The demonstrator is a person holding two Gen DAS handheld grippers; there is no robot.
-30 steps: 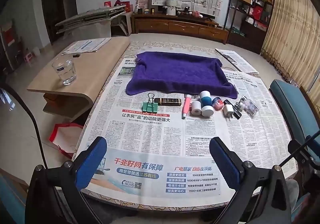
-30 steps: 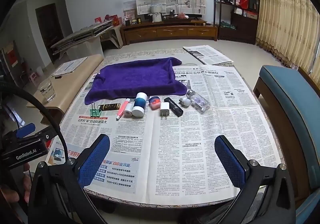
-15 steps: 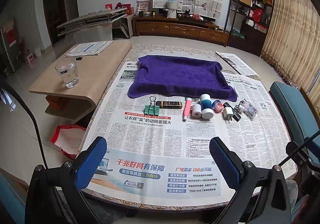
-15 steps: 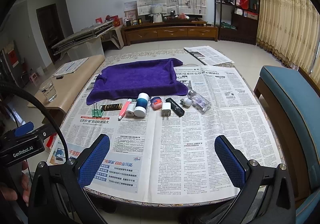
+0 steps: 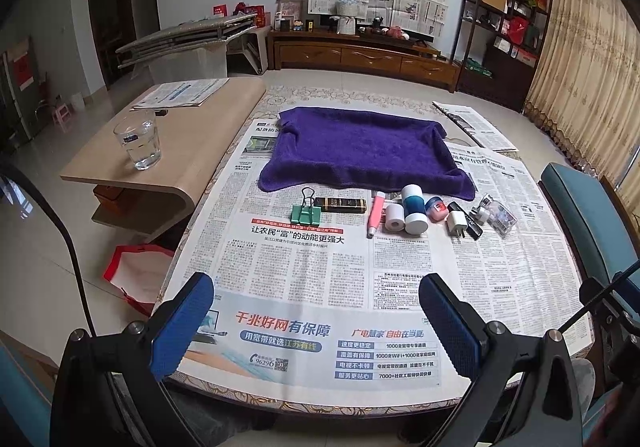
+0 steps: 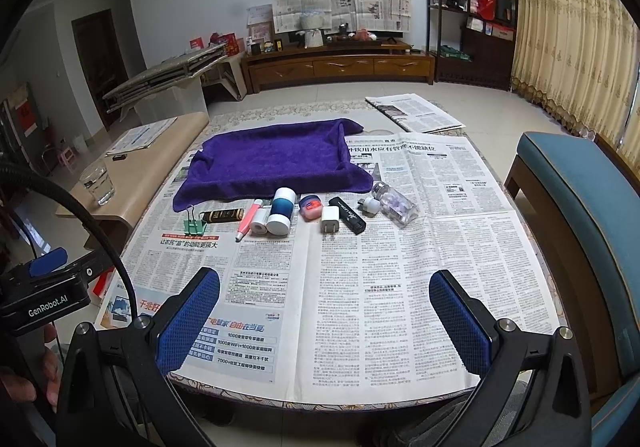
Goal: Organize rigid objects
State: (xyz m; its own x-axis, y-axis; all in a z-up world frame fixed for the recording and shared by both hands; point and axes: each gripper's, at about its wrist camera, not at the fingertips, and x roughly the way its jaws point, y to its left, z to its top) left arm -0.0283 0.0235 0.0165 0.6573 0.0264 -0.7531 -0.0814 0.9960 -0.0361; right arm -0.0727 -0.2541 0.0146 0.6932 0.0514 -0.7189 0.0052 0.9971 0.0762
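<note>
A: What is entered for the near edge of the table?

B: The left gripper (image 5: 316, 311) and the right gripper (image 6: 324, 307) are recorded above the near edge, both spread wide, nothing held between the blue pads. Compared with the frames a second earlier, the row of items is seen slightly lower and larger in both views; a small advance or tilt toward the table is inferred. No item is displaced. The task is judged not yet begun.

A: Legible writing, near portion?

B: "GenRobot.AI" is read on the black housing (image 6: 44, 301) at the left of the right wrist view. On the newspaper (image 5: 400, 271), a blue advertisement is noted with the number "96296", "1000M" and "WiFi". Farther off, a headline in Chinese under a red band is seen.

A: And the task's things?

B: One row is catalogued mid-table, just in front of the purple towel (image 5: 360, 147). Left to right: green binder clip (image 5: 306, 212); dark bar with gold lettering (image 5: 340, 204), unreadable; pink pen (image 5: 376, 213); small white roll (image 5: 395, 218); teal and white cylinder (image 5: 414, 209); small pink jar (image 5: 436, 209); white plug adapter (image 5: 456, 223); black stick (image 5: 468, 220), script unreadable; clear bottle (image 5: 498, 213) lying on its side.

A: Far items?

B: A glass of water (image 5: 138, 143) on the side table, far left. Newspapers are pinned to the far wall, text too small to read.
</note>
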